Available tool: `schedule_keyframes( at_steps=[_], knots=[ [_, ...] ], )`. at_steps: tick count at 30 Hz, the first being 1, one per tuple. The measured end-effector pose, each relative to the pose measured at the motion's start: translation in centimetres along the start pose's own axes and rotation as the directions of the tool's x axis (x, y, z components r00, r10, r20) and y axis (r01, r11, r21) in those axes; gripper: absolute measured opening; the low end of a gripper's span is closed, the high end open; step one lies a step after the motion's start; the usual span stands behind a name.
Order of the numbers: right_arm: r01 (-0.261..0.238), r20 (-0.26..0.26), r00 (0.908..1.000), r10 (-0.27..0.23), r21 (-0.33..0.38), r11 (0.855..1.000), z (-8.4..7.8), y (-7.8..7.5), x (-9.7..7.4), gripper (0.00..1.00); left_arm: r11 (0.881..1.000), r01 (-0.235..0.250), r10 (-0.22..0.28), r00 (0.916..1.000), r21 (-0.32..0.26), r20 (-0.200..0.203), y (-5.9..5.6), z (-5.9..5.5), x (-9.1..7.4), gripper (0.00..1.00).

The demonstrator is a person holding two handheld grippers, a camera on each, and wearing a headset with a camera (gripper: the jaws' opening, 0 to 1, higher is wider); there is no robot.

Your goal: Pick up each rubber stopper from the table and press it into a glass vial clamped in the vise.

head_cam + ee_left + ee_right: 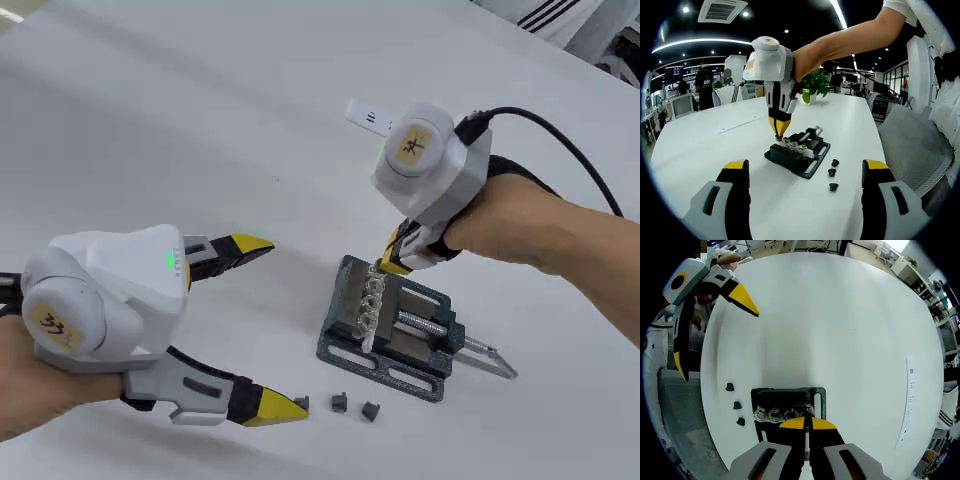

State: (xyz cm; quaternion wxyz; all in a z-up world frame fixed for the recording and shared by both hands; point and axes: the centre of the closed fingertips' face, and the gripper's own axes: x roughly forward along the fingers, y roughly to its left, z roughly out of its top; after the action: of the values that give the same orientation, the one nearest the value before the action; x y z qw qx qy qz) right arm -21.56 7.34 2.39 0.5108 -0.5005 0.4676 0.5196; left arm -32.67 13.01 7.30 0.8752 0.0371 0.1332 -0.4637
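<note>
A dark grey vise [392, 340] clamps a row of several clear glass vials [370, 300]. My right gripper [384, 266] is shut, tips down on the far vial of the row; in the right gripper view its jaws [807, 423] meet over that end vial, hiding its mouth. Three dark rubber stoppers [339, 403] lie on the table in front of the vise, also seen as stoppers [832, 172] and stoppers [737, 405]. My left gripper [270, 326] hovers open and empty left of the vise, its lower tip close to the nearest stopper [305, 403].
The white table [200, 120] spreads wide around the vise. A white labelled strip [368, 117] lies beyond the right gripper. The vise's screw handle [488, 355] sticks out to the right. A black cable [560, 140] trails from the right gripper.
</note>
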Motion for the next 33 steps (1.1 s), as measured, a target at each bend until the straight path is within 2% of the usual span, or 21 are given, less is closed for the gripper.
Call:
schedule_keyframes(
  at_steps=[1, 3, 6, 8, 10, 13, 16, 25, 33],
  knots=[
    [0.001, -0.001, 1.0, -0.001, 0.018, 1.0, 0.0, -0.1, 0.0, 0.0, 1.0, 0.002, -0.002, 1.0, 0.002, 0.0, -0.1, 0.1, 0.0, 0.92],
    [0.018, 0.0, 0.9998, -0.018, -0.002, 1.0, -0.1, -0.1, 0.0, 0.0, 1.0, 0.003, -0.003, 1.0, 0.01, 0.001, -0.3, 0.4, -0.1, 0.92],
    [0.012, 0.025, 0.9996, -0.013, 0.04, 0.999, -0.2, -0.2, -0.1, 0.0, 1.0, 0.004, -0.004, 1.0, 0.017, 0.005, -0.6, 0.7, -0.3, 0.92],
    [-0.009, 0.054, 0.9985, 0.004, 0.089, 0.996, -0.1, -0.1, -0.1, 0.0, 1.0, 0.007, -0.007, 1.0, 0.019, 0.004, -0.8, 0.7, -0.5, 0.92],
    [-0.011, 0.056, 0.9984, 0.007, 0.071, 0.997, -0.2, 0.0, -0.2, 0.0, 1.0, 0.009, -0.009, 1.0, 0.021, -0.005, -1.0, 0.6, -0.6, 0.92],
    [-0.019, 0.061, 0.9981, 0.014, 0.086, 0.996, -0.2, 0.1, -0.3, 0.0, 1.0, 0.005, -0.005, 0.9999, 0.024, -0.01, -1.2, 0.5, -0.9, 0.92],
    [0.0, 0.057, 0.9984, -0.003, 0.043, 0.999, -0.2, 0.1, -0.2, 0.0, 1.0, -0.004, 0.004, 0.9999, 0.019, -0.01, -1.2, 0.6, -1.2, 0.92],
    [0.003, 0.092, 0.9957, -0.008, 0.054, 0.999, 0.0, 0.0, -0.3, 0.0, 1.0, -0.014, 0.015, 0.9998, 0.018, -0.01, -1.3, 0.7, -1.4, 0.92],
    [0.005, 0.121, 0.9926, -0.014, 0.072, 0.997, 0.0, -0.1, -0.3, 0.0, 1.0, -0.016, 0.016, 0.9997, 0.015, -0.018, -1.4, 0.4, -1.6, 0.92]
  ],
)
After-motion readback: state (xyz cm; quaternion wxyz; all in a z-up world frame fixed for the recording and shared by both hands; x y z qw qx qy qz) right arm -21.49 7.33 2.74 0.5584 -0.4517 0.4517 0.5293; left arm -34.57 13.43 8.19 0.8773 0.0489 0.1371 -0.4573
